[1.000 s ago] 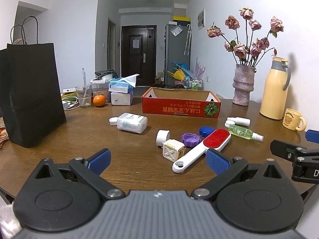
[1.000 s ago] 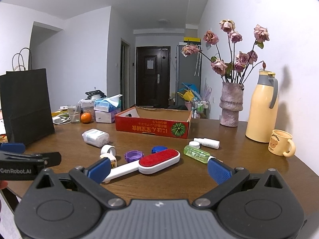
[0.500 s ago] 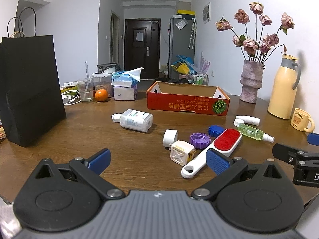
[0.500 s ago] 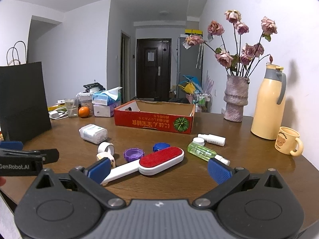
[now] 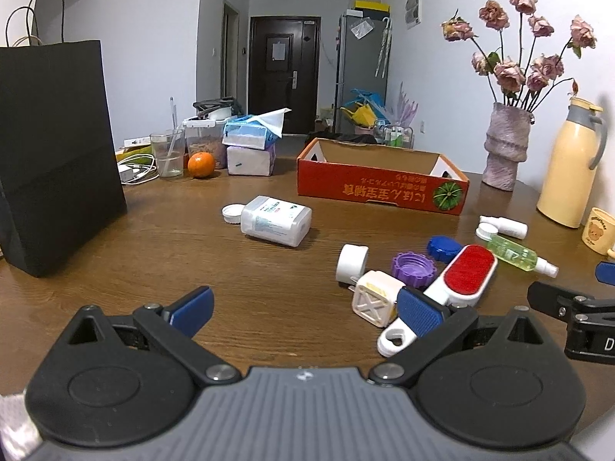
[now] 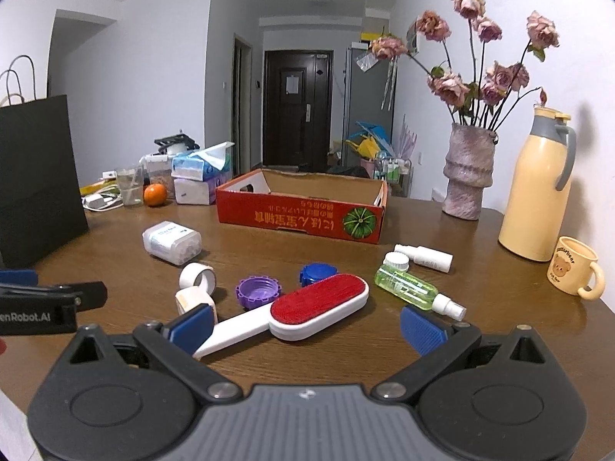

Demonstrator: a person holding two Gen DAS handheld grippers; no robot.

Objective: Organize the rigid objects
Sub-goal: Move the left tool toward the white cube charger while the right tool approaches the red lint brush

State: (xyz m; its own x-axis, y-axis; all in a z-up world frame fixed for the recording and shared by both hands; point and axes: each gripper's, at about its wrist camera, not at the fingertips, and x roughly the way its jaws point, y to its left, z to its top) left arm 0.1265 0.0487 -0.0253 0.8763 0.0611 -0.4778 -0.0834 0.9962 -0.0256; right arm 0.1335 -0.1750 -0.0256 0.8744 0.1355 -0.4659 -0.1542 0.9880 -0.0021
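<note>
Both hand-held tools hovered low over the near edge of the wooden table [image 6: 480, 230], with nothing yet taken up. The left gripper [image 5: 303, 309] stood wide, its jaws empty and aimed at bare wood; the right gripper [image 6: 307, 324] was likewise spread wide and empty, its span framing the lint brush [image 6: 303, 313] — probably the first candidate for a grasp.

The loose rigid items lay scattered in front of the red cardboard box [image 6: 303, 217], which sat open-topped further back on the table and was presumably the intended container. The brush lay flat with its handle toward the camera. Just beside it were a purple cap [image 6: 258, 291], a blue cap [image 6: 317, 272], a white cap [image 6: 196, 276] on its side and a small white cube [image 5: 374, 301]. Further right lay a green spray bottle [image 6: 413, 288] and a white spray bottle [image 6: 426, 256], both on their sides; a white pill bottle [image 5: 276, 221] lay apart to the left, its lid [image 5: 231, 213] off beside it.

The vase [image 6: 467, 171], thermos [image 6: 538, 192] and mug [image 6: 574, 271] stood upright at the right — seemingly no part of the sorting.
</note>
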